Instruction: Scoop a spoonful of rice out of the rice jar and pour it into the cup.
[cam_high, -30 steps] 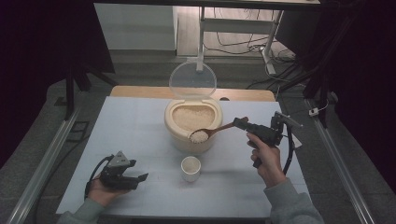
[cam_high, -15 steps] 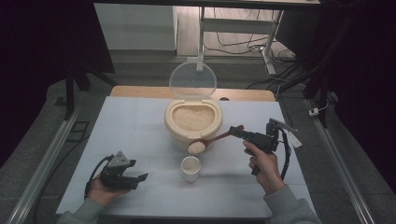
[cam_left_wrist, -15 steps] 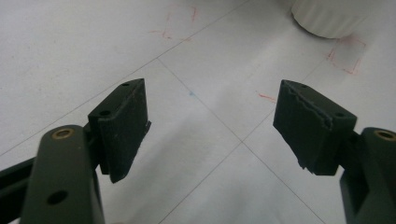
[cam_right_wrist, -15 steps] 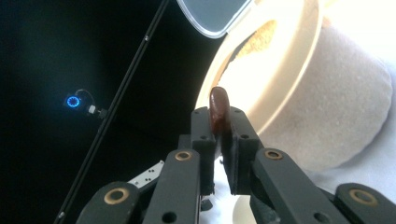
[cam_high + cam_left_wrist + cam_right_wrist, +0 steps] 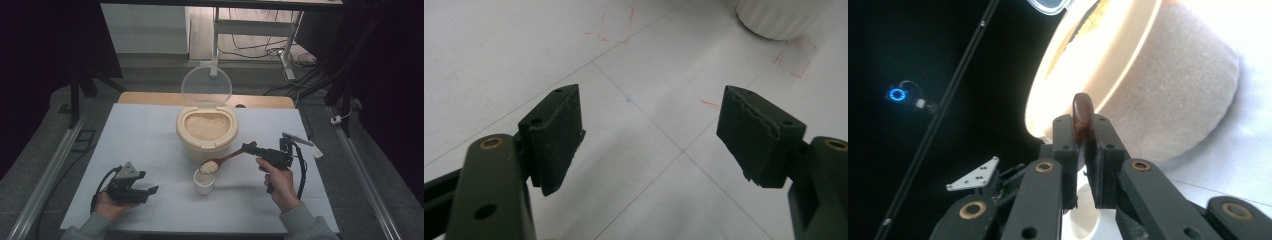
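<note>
right gripper [image 5: 250,148] clamps spoon [image 5: 220,161] above cup [image 5: 204,182].

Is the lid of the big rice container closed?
No, the clear lid stands tipped up behind the container, leaving the rice open to view.

spoon [image 5: 227,159]: dark, glossy wood
rice bin [image 5: 206,134]: matt cream plastic
lid [image 5: 206,86]: clear, smooth plastic
cup [image 5: 204,183]: white, ribbed
counter [image 5: 140,145]: matt white sheet
fingers [image 5: 555,137]: black, rough-edged rubber
</note>
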`<action>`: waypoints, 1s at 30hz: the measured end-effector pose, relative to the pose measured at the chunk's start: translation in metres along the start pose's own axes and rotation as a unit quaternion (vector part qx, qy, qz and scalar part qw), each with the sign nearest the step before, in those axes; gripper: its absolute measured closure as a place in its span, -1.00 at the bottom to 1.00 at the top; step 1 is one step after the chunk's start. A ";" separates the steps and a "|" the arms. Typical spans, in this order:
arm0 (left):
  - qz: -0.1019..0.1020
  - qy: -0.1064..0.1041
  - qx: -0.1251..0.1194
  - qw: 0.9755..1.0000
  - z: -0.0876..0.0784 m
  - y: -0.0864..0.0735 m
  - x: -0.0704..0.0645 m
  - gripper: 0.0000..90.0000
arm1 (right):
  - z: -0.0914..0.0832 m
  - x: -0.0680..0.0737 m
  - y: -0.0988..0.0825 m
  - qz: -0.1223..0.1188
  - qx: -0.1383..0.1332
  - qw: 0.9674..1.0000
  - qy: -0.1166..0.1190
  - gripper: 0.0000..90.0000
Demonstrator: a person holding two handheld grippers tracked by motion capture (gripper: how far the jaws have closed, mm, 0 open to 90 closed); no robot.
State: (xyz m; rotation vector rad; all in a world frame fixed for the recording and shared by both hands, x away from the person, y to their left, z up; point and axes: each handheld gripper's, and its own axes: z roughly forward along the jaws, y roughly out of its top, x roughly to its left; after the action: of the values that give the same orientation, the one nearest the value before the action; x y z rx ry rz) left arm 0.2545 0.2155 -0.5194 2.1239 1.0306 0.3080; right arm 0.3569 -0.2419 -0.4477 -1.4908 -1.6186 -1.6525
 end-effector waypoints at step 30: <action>0.003 0.000 0.002 1.000 0.000 0.000 0.000 -0.43 | 0.014 0.027 -0.007 -0.129 0.008 0.989 -0.066 0.84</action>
State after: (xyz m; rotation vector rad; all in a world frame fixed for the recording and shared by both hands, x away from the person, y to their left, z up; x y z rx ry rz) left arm 0.2545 0.2152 -0.5198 2.1314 1.0268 0.3092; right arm 0.3471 -0.2171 -0.4317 -1.4596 -1.9634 -1.6993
